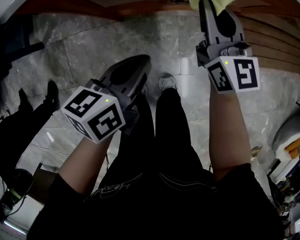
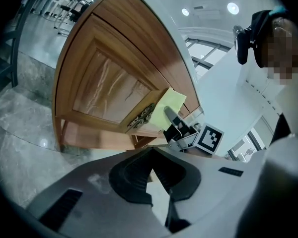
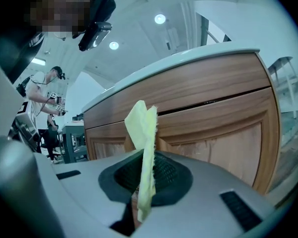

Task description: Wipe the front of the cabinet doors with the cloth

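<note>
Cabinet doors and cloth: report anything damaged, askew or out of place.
Nothing stands out. The wooden cabinet doors look intact, the yellow cloth is pinched in the right claw up by them, and the left claw hangs shut and empty.

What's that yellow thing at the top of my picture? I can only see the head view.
Observer: It's a yellow cloth. The right gripper view shows it folded and standing up, with the tongs of the right gripper shut on it.
Operator: Is the other one holding anything?
Observer: No. In the left gripper view, the tongs of the left gripper are together with nothing between them.
Operator: What does the door look like?
Observer: The left gripper view shows a wooden cabinet door with a sunken panel. An ornate metal handle sits right beside the cloth.
</note>
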Available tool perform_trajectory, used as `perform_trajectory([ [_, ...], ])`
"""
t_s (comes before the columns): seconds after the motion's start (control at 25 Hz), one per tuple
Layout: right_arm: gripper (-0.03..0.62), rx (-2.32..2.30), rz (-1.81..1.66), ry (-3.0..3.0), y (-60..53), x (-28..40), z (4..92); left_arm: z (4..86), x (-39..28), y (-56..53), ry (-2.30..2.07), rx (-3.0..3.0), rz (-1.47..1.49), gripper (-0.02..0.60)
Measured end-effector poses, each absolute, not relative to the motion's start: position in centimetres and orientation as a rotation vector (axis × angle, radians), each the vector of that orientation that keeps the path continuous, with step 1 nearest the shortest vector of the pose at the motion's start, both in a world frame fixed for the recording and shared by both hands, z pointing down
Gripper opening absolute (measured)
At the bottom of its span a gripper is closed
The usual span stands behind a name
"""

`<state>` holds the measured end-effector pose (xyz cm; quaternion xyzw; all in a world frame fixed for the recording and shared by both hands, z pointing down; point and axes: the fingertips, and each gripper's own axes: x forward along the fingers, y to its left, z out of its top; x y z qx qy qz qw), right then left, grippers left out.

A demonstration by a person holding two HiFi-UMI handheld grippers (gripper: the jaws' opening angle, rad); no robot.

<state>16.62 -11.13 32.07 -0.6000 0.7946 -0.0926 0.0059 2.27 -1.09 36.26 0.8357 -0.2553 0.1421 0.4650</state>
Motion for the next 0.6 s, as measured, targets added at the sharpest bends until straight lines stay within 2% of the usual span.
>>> perform_trajectory([
  [0.32, 0.041, -1.768, -0.281, 2.676, -8.5, 17.7, 32.1, 36.3, 3.8, -1.2, -0.654, 2.057, 0.345, 0.006],
  [0.6, 0.041, -1.687, -0.375, 2.653, -6.2, 15.0, 32.0, 36.1, 3.9, -1.8, -0.690, 2.055, 0.314, 0.006],
])
